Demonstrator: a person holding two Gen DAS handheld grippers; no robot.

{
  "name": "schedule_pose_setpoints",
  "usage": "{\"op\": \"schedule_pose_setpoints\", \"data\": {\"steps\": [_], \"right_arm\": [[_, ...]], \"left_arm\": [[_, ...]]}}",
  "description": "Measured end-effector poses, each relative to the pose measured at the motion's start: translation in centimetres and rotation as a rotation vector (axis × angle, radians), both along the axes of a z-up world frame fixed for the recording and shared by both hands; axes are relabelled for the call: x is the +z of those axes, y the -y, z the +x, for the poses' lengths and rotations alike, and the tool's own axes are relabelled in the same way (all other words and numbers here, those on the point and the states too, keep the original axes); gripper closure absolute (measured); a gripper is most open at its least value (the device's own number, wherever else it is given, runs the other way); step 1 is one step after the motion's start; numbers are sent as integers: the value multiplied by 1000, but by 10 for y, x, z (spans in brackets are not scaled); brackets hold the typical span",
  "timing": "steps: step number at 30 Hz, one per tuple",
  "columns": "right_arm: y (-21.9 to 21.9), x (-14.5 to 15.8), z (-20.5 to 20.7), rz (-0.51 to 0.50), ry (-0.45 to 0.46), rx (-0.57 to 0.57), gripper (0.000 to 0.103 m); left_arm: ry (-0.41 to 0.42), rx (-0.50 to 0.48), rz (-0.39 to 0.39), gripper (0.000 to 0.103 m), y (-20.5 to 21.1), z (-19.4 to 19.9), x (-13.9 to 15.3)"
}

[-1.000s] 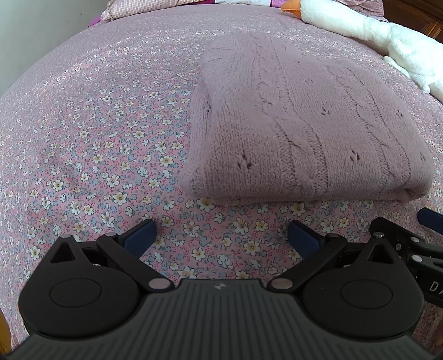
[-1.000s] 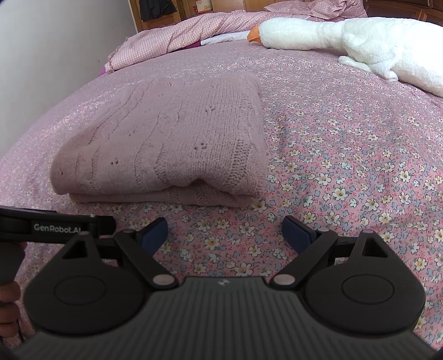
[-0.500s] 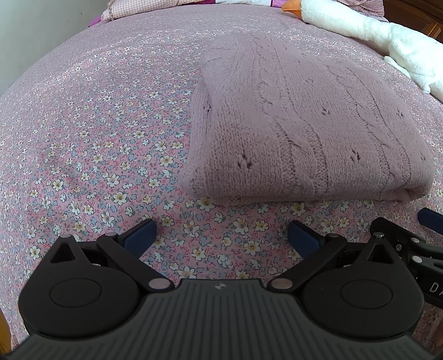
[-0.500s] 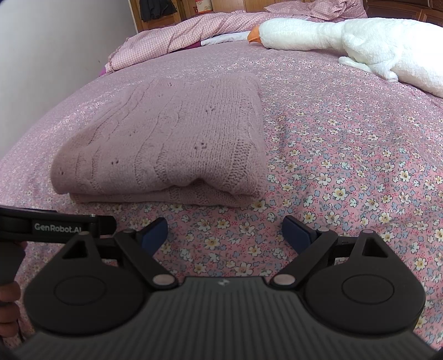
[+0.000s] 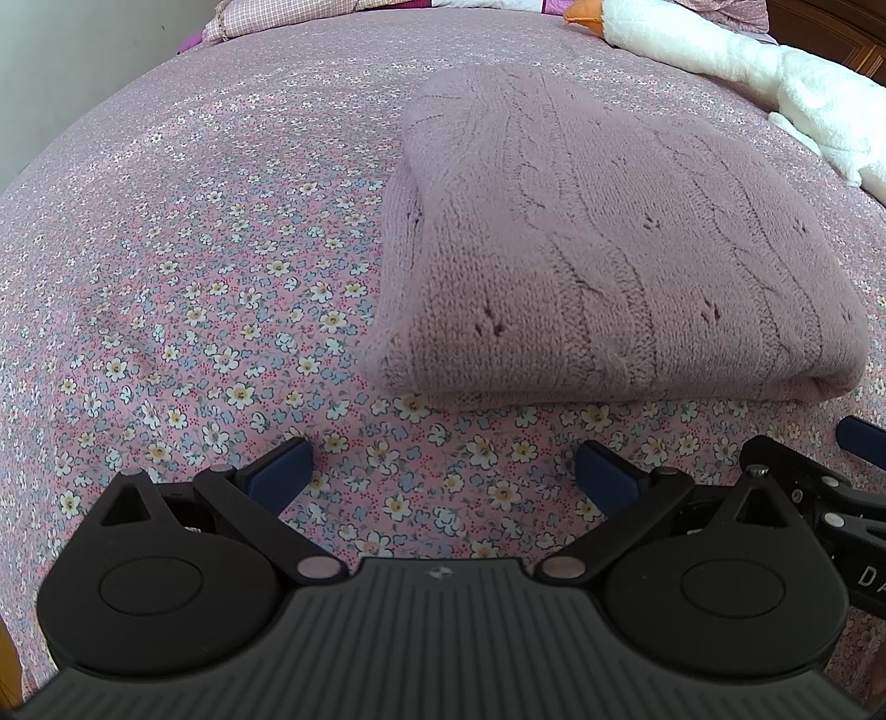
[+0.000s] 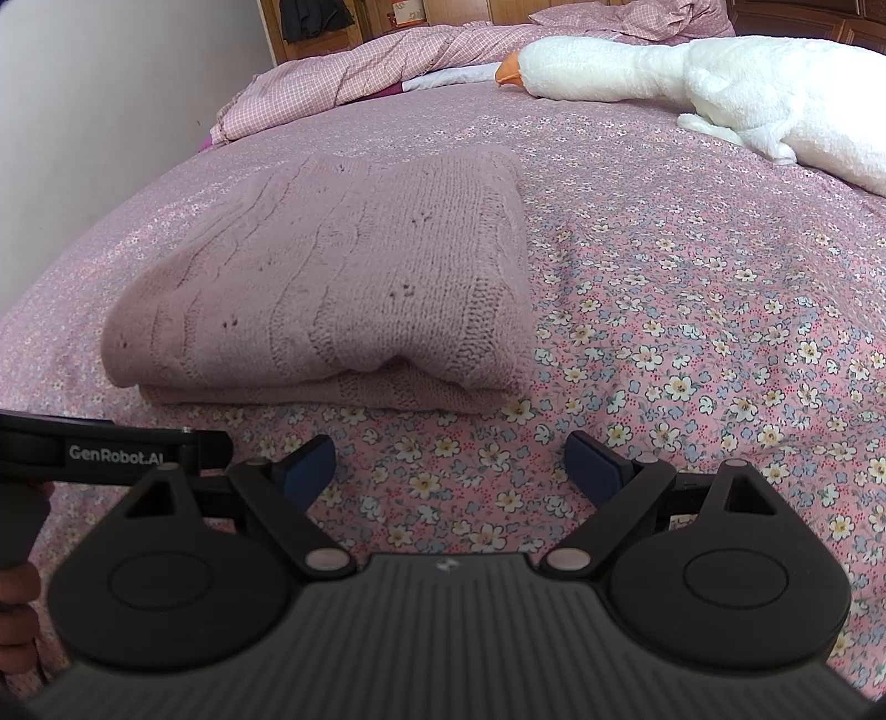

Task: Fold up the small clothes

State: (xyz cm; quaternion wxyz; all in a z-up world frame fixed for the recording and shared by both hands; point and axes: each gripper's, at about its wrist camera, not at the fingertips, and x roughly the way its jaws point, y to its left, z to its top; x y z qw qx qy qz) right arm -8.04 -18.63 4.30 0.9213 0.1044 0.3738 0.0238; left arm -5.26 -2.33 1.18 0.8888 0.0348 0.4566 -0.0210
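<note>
Left wrist view: the left gripper sits low over a bed, its two blue-tipped fingers spread wide apart with nothing between them. Only the floral bedspread, pink with small white and blue flowers, shows in the gap. Just beyond the fingertips, apart from them, lies a folded mauve knit sweater. It rests flat on the bedspread, cable-knit ribs running away from the camera, its doubled edge facing the gripper. At the lower right edge, part of the right gripper shows, one blue fingertip and black linkage. In the far upper right lies a white plush goose with an orange beak.

Right wrist view: the right gripper also hovers low over the bedspread, its fingers wide apart and holding nothing. The folded sweater lies ahead and to the left, near the fingertips but not touching them, two layers visible along its near edge. At the left edge, the black body of the left gripper crosses the frame, labelled GenRobot.AI, and below it part of a person's hand grips its handle. Farther back, the plush goose stretches across the upper right of the bed, well apart from the sweater. A pink checked quilt is bunched at the head of the bed, with wooden furniture behind it.
</note>
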Motion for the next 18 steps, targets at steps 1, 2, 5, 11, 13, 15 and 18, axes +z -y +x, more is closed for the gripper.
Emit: {"op": "schedule_pose_setpoints", "data": {"steps": [1, 2, 5, 11, 13, 15, 18], "right_arm": [[0, 0, 0, 0, 0, 0, 11], [0, 0, 0, 0, 0, 0, 11], [0, 0, 0, -2, -1, 1, 11], [-1, 2, 0, -13, -7, 4, 11], [-2, 3, 0, -13, -8, 3, 11], [-1, 4, 1, -11, -9, 3, 11], [0, 3, 1, -8, -9, 3, 11]], "left_arm": [[0, 0, 0, 0, 0, 0, 0], [0, 0, 0, 0, 0, 0, 0], [0, 0, 0, 0, 0, 0, 0], [0, 0, -1, 0, 1, 0, 0], [0, 0, 0, 0, 1, 0, 0], [0, 1, 0, 0, 1, 0, 0], [-2, 0, 3, 0, 1, 0, 0]]}}
